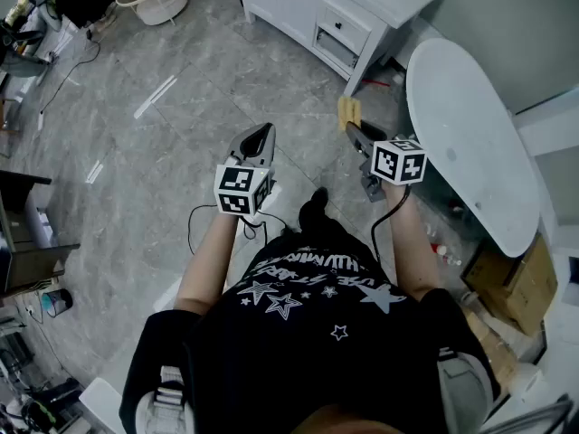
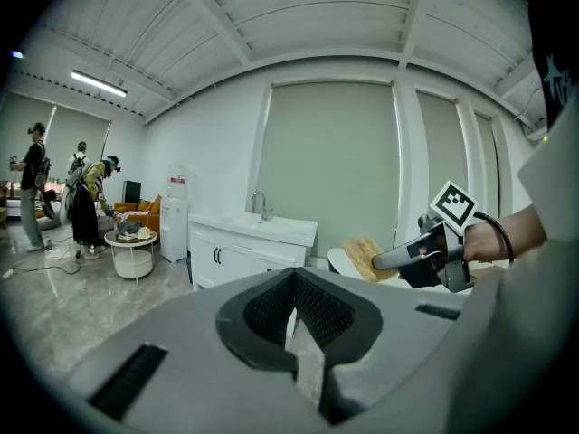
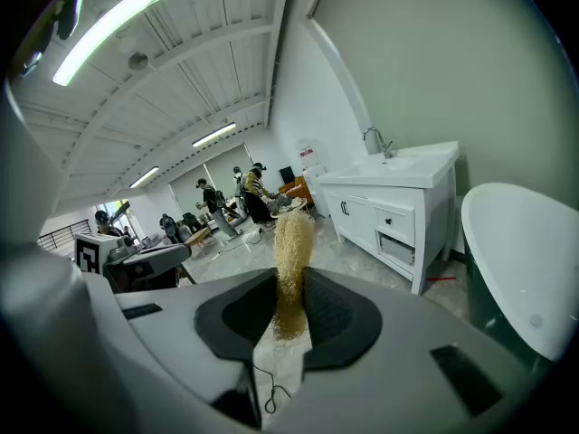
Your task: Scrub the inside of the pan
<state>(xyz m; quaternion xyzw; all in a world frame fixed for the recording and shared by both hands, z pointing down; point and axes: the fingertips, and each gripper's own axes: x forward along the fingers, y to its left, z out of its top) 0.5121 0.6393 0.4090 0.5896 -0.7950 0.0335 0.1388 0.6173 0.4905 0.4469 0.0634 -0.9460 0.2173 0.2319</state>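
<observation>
No pan shows in any view. I stand on a grey tiled floor with both grippers held out in front of me. My right gripper (image 1: 352, 128) is shut on a tan fibrous scrub sponge (image 1: 349, 112), which sticks up from between its pads (image 3: 335, 310) in the right gripper view as a rough strip (image 3: 292, 251). My left gripper (image 1: 261, 134) is shut with nothing in it; its ribbed pads (image 2: 318, 312) meet at the tip. The left gripper view also shows the right gripper (image 2: 384, 260) and the sponge (image 2: 364, 256) at the right.
A white oval table (image 1: 470, 143) stands at my right, with cardboard boxes (image 1: 511, 287) under it. A white cabinet with a sink (image 1: 348, 12) is ahead. A round side table (image 2: 133, 247) and several people (image 2: 86, 202) are farther off. A cable (image 1: 194, 220) lies on the floor.
</observation>
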